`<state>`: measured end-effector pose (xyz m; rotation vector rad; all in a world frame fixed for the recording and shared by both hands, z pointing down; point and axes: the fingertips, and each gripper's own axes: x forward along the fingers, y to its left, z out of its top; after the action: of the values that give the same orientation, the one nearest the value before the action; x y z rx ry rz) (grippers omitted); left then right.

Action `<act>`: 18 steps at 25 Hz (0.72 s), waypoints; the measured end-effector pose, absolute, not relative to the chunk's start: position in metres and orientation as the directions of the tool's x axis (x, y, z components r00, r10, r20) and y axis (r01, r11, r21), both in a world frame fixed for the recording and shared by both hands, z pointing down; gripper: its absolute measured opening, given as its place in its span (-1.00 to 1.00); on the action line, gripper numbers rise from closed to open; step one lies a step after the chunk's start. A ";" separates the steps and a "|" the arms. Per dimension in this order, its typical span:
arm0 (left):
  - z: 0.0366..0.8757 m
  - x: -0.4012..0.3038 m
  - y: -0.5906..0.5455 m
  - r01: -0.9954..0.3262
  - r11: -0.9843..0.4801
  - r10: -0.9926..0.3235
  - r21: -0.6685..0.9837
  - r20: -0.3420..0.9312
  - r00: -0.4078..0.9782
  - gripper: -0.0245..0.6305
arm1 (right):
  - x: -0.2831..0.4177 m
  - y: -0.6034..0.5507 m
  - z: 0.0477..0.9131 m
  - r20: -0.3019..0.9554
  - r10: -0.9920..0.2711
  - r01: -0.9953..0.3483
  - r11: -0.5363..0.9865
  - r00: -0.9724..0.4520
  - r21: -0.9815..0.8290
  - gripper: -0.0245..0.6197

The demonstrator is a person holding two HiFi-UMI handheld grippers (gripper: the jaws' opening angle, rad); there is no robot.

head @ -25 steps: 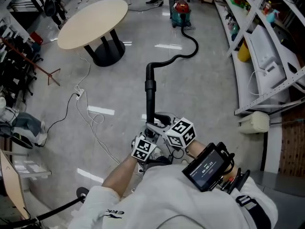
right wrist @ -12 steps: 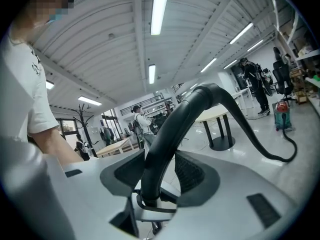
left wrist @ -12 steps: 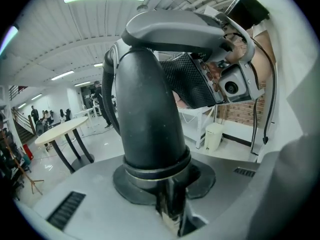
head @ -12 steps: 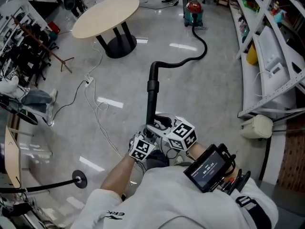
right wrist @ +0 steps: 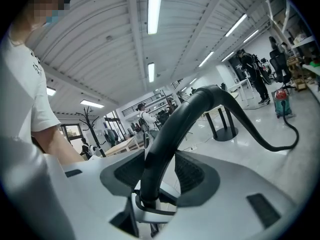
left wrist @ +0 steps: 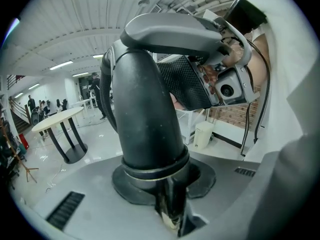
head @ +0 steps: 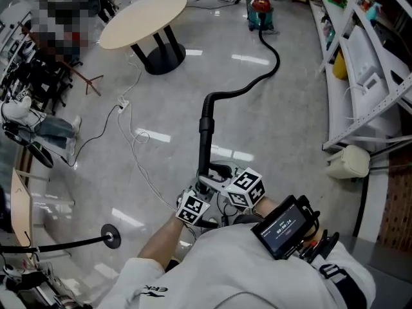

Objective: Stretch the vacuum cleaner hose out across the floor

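My left gripper (left wrist: 165, 179) is clamped on the thick end of the black pipe (head: 205, 148). Its jaws have just eased a touch wider, with the pipe between them and the pads on it. Just to its right, my right gripper (right wrist: 161, 176) grips the thinner curved handle part of that same pipe. Both sit close in front of my body at 6 o'clock in the head view. At 11 o'clock stands a round table (head: 145, 19), and a thin white cable (head: 134, 152) trails over the floor at 10. From my hands the pipe runs straight toward 12, then bends into the hose (head: 257, 79). The hose lies on the floor in a loose S-curve, swinging right and up to the vacuum cleaner (head: 261, 10) at about 1 o'clock. White shelving (head: 364, 76) lines the right side at 2 to 3 o'clock.
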<state>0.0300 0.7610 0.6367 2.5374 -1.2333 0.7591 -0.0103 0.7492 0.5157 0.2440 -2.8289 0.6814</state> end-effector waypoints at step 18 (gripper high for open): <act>0.647 -0.014 0.890 -0.708 -0.706 -0.611 -0.006 0.509 0.606 -0.70 | -0.054 0.875 0.519 0.298 -0.146 -0.264 0.875 -0.943 -0.405 -0.38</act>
<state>-0.0136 0.8904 0.6467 2.6346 -1.0960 0.7248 -0.0541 0.8746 0.5192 0.3104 -2.7874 0.6554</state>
